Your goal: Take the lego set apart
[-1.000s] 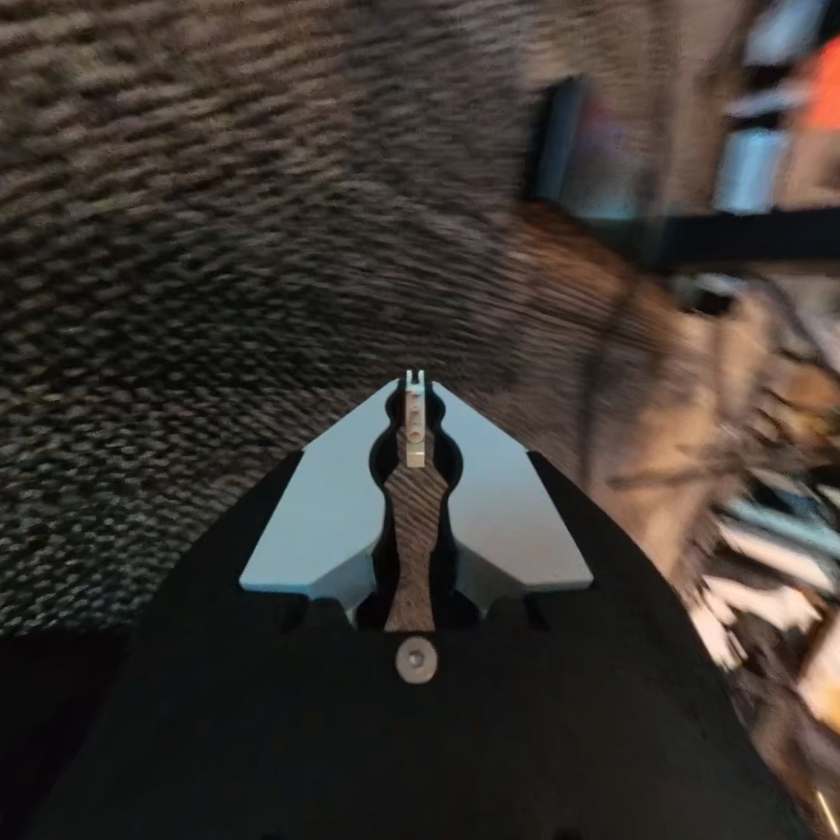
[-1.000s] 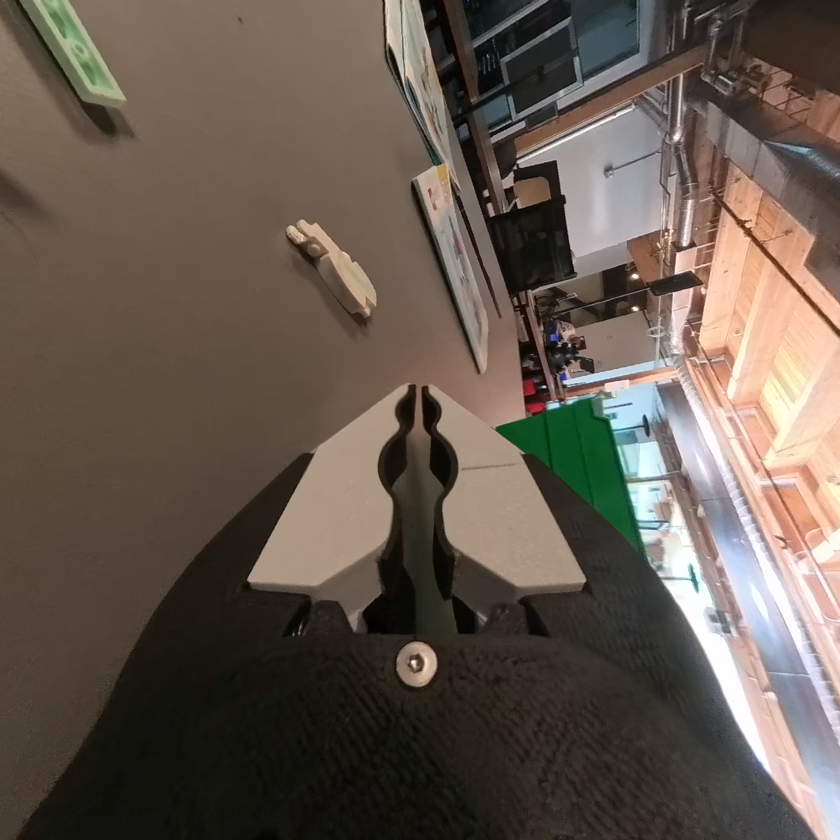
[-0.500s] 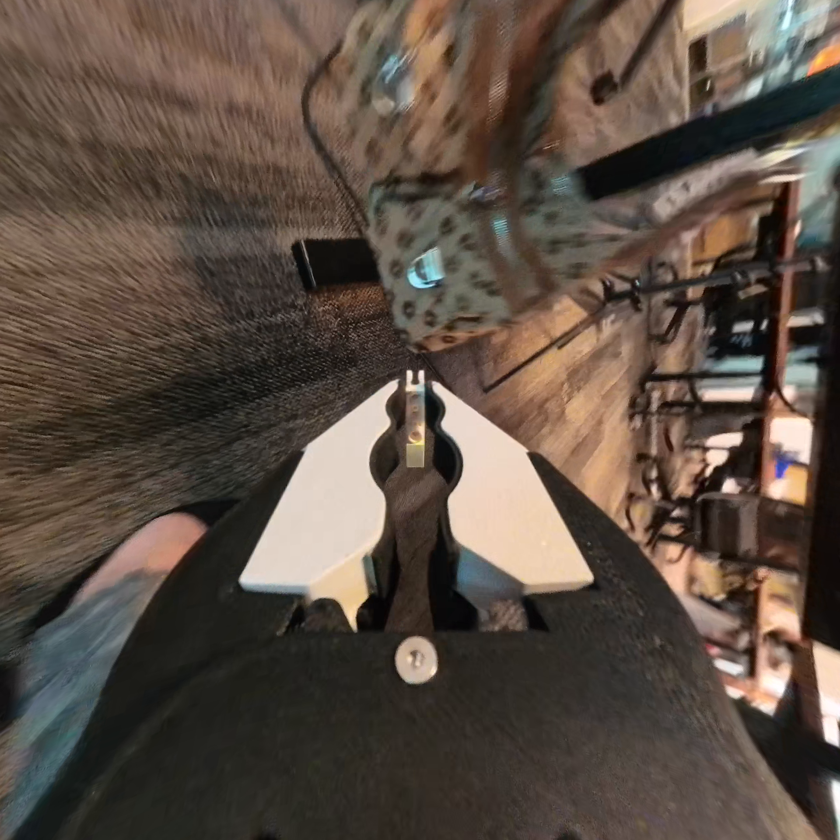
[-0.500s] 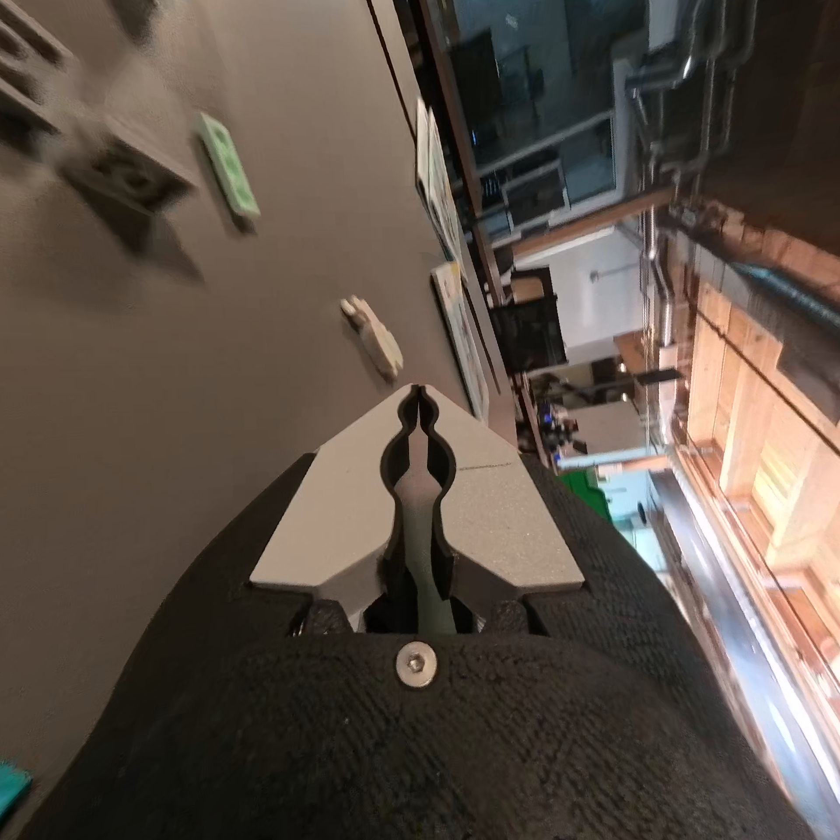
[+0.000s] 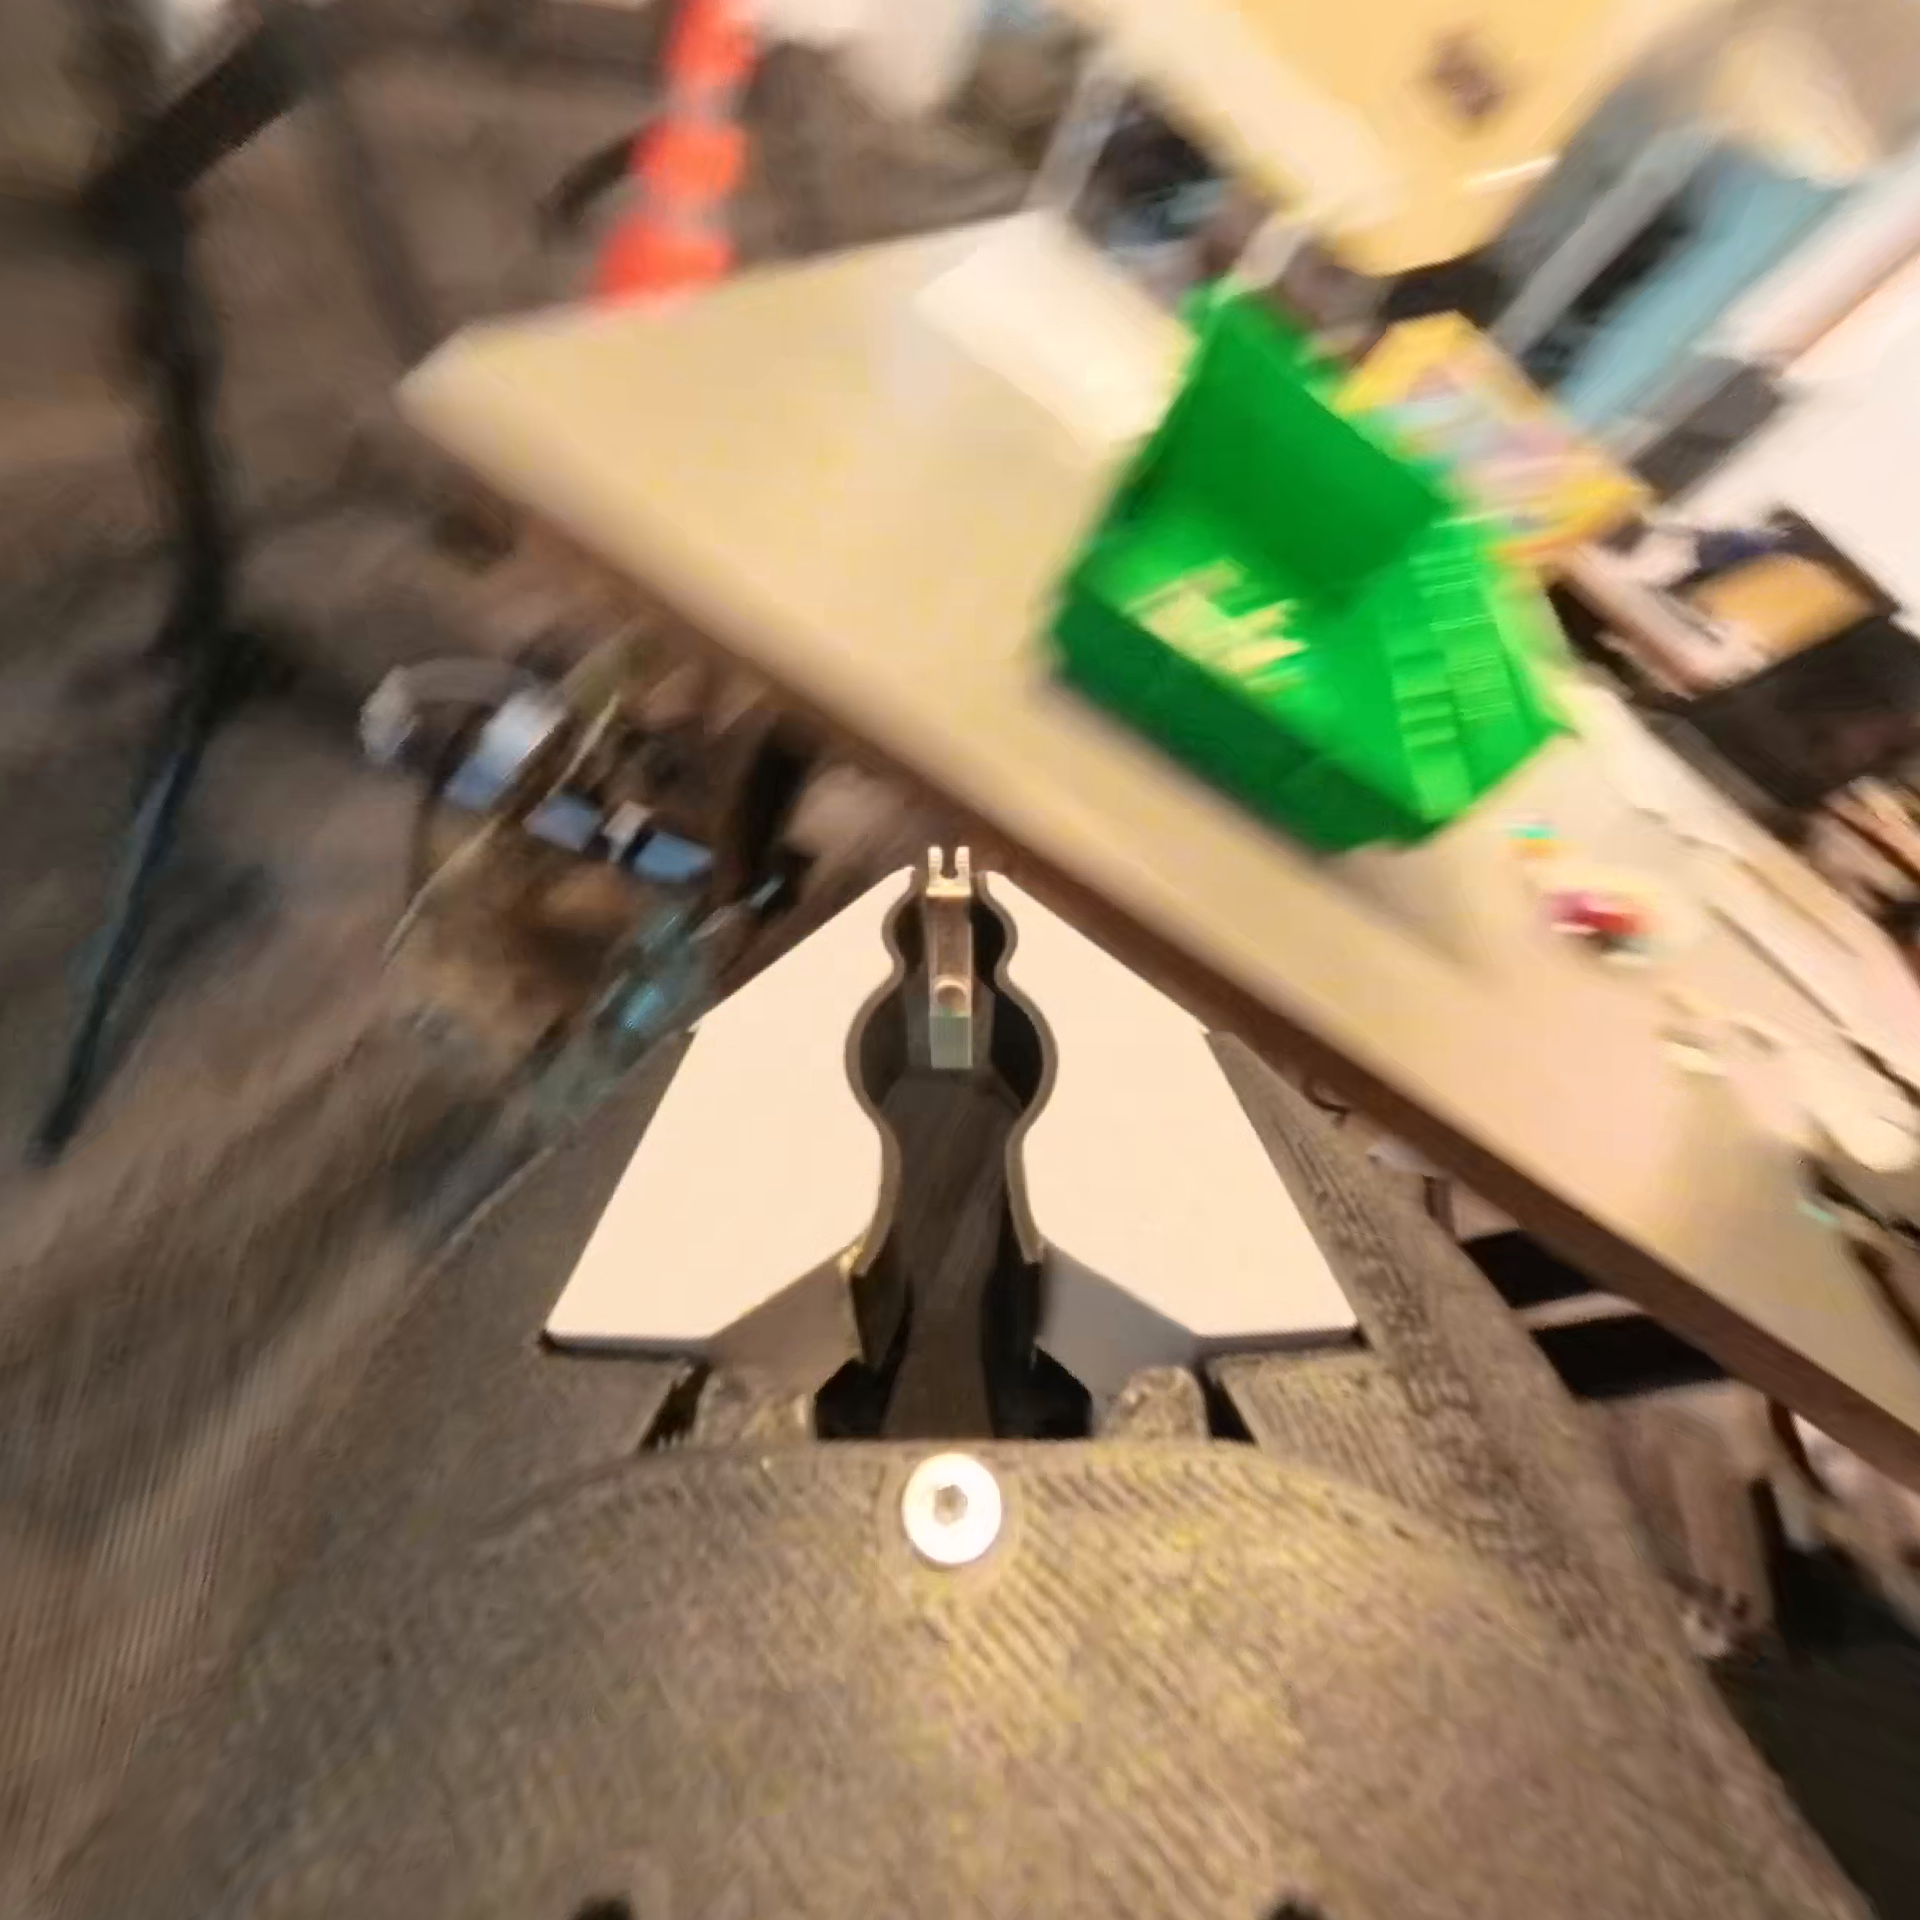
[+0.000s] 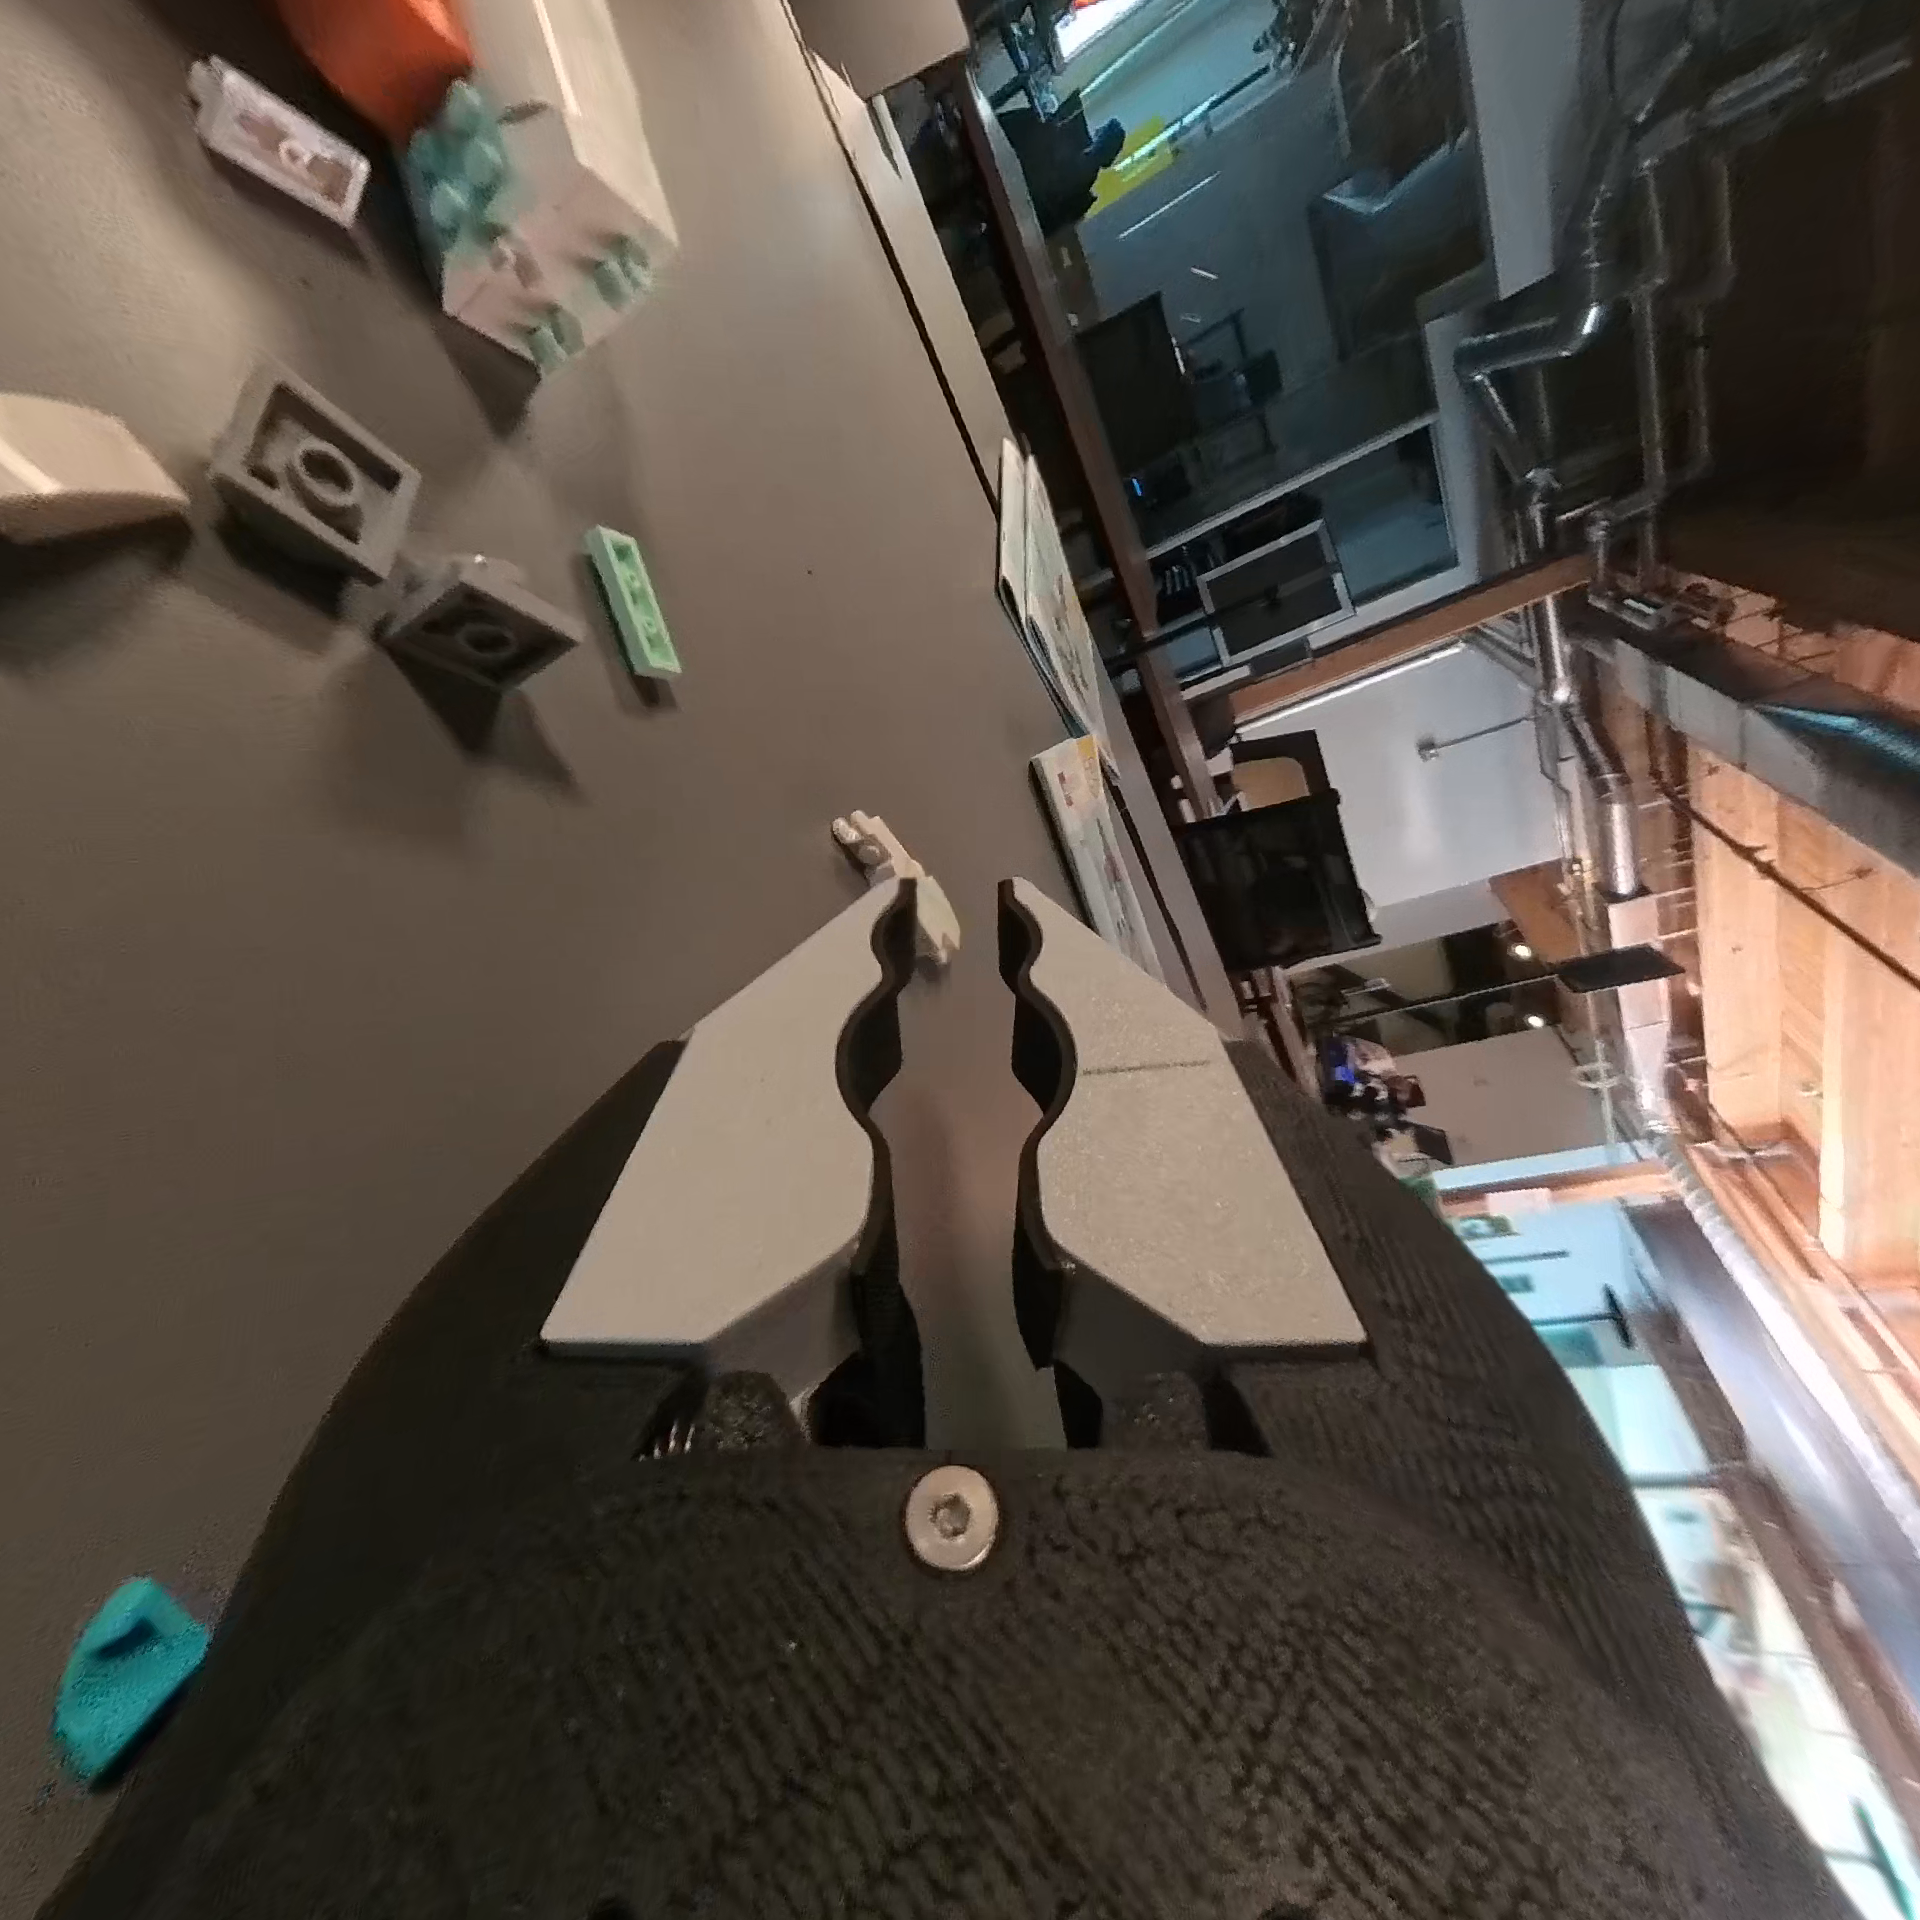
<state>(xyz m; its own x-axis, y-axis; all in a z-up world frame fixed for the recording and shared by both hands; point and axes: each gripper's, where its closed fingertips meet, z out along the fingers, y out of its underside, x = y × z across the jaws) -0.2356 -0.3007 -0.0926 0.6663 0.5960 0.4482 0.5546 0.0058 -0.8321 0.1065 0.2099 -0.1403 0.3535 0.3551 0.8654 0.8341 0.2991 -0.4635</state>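
In the left wrist view, my left gripper (image 5: 948,883) is shut on a small white lego clip piece (image 5: 948,935), held in the air off the table's edge; the view is blurred. In the right wrist view, my right gripper (image 6: 958,896) is open and empty, low over the dark table (image 6: 312,1039). A small white hinge piece (image 6: 871,842) lies just ahead of its left fingertip. Farther off stand a white build with mint studs (image 6: 540,239), two dark grey bricks (image 6: 317,483) (image 6: 478,634) and a mint plate (image 6: 632,601).
A green bin (image 5: 1299,582) and small loose pieces stand on the table (image 5: 790,478) in the left wrist view. In the right wrist view there are a white curved piece (image 6: 73,478), an orange piece (image 6: 374,52), a teal piece (image 6: 125,1673) and booklets (image 6: 1081,831) at the table's far edge.
My right gripper has opened and swung so more bricks show. My left gripper has swung fast from the carpet towards the table, still holding the white piece.
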